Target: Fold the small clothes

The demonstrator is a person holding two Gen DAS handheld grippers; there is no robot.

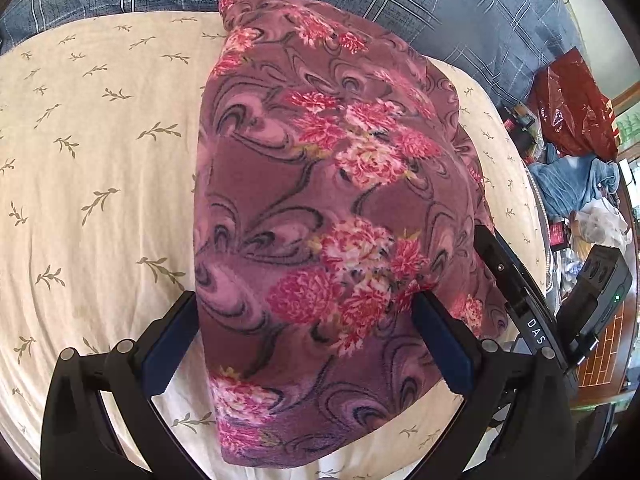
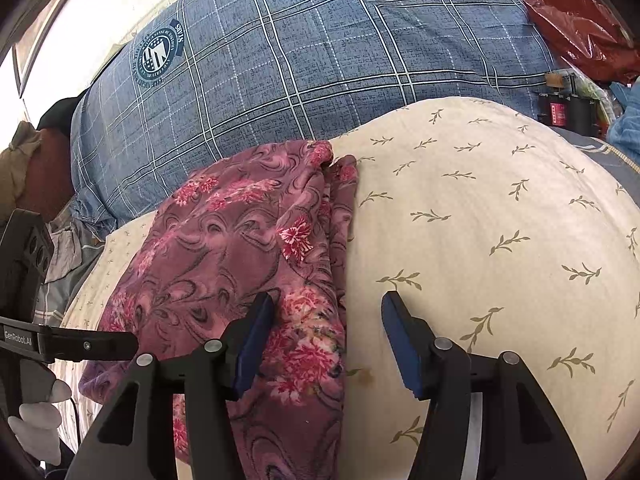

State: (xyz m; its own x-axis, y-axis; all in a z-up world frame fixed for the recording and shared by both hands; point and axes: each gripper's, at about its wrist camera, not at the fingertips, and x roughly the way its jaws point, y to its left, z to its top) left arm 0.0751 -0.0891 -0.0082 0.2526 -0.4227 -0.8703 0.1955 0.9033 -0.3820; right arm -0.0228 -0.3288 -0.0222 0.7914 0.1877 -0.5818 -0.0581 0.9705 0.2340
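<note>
A purple garment (image 1: pixel 320 208) with pink flowers lies folded into a long strip on the cream leaf-print sheet (image 1: pixel 100 140). My left gripper (image 1: pixel 306 344) hangs over its near end with the jaws wide apart: one finger is at the cloth's left edge, the other over its right part. My right gripper (image 2: pixel 328 340) is open over the garment (image 2: pixel 224 248). Its left finger rests above the cloth and its right finger above the bare sheet (image 2: pixel 480 220), so the folded edge runs between them. Neither gripper's pads pinch the fabric.
A blue plaid pillow (image 2: pixel 320 52) lies behind the garment. A red plastic bag (image 1: pixel 576 108), blue cloth (image 1: pixel 576 184) and clutter crowd the right side beyond the bed's edge. The other gripper's finger (image 2: pixel 100 346) and a white-gloved hand (image 2: pixel 40 420) show at the left.
</note>
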